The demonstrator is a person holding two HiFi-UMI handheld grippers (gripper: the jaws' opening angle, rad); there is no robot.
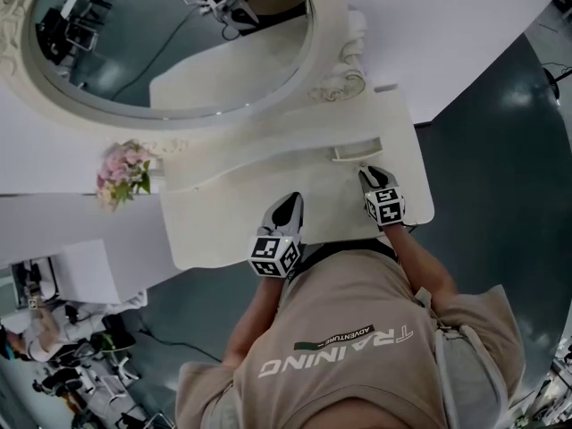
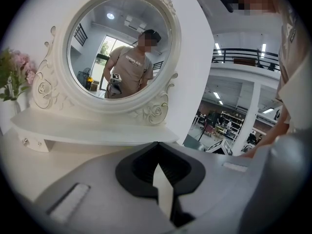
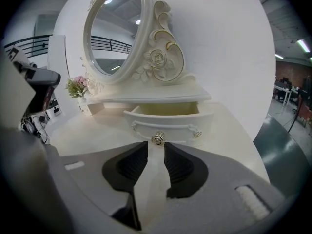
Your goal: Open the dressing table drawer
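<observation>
Nearest, the grey, black-padded left tongs (image 2: 158, 147) have their tips closed together with nothing between them. They sit over the front edge of the cream dressing-table surface (image 2: 19, 169). Beside them, the matching right tongs (image 3: 156, 147) stand a narrow way apart and grip nothing. They point slightly downward at the right-hand part of the surface.

Just beyond the right tips, in line with the gap, sits the small round metal knob (image 3: 157, 139). The pads do not press on it. That knob is at the middle of the white curved front of the drawer (image 3: 168, 123). The drawer stands part-way out from under the low white shelf (image 3: 161, 97), with its pale inside showing behind the front.

Farther left under the same shelf, a second small white drawer (image 2: 34, 143) sits flush. Off to the left end of the surface, well apart from both tongs, is a bunch of pink flowers with green leaves (image 1: 125, 170).

At the back rises the oval mirror in a carved white rose frame (image 2: 119, 48). It reflects a person in a beige T-shirt and stands against a white wall (image 3: 229, 48).
</observation>
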